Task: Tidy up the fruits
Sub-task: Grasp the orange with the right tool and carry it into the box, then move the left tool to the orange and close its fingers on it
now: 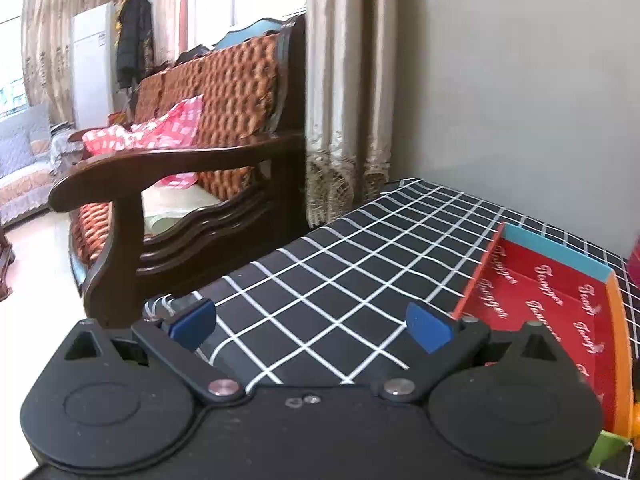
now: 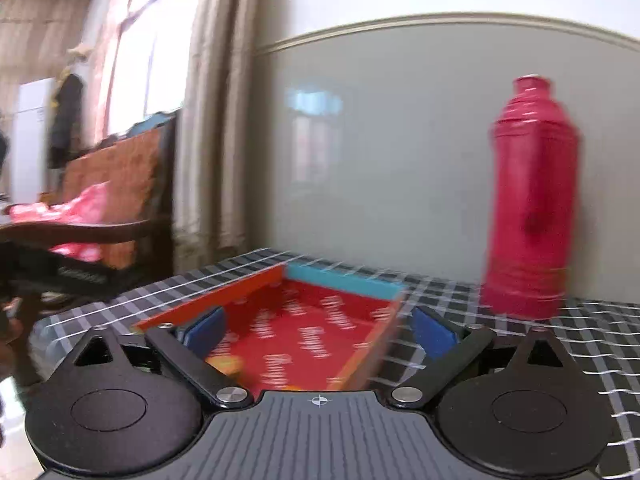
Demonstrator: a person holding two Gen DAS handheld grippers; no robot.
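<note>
1. Jaws: both grippers stand wide apart and hold nothing. The left gripper (image 1: pixel 311 327) hangs over bare cloth; the right gripper (image 2: pixel 318 334) hangs over the near end of the tray (image 2: pixel 236 294).
2. Pads: the blue pads (image 1: pixel 427 326) of the left gripper touch nothing. In the right wrist view the left pad lies over the tray floor, while the right pad (image 2: pixel 434 336) lies outside the tray's orange right wall.
3. Fruit: an orange fruit (image 2: pixel 227 363) lies on the tray floor at the near left, just beside the right gripper's left finger. A second orange patch at the near edge is too hidden to identify.
4. Tray: red floor with white script, orange side walls, blue far wall. It rests on the table (image 1: pixel 320 272), which is covered by a black cloth with a white grid. In the left wrist view the tray lies to the right of the left gripper.
5. Bottle: a red bottle (image 2: pixel 532 200) stands upright on the table beyond the tray, to its right, near the wall (image 2: pixel 400 140).
6. Background: a wooden sofa (image 1: pixel 192 184) stands left of the table, with curtains (image 1: pixel 344 100) behind it.
</note>
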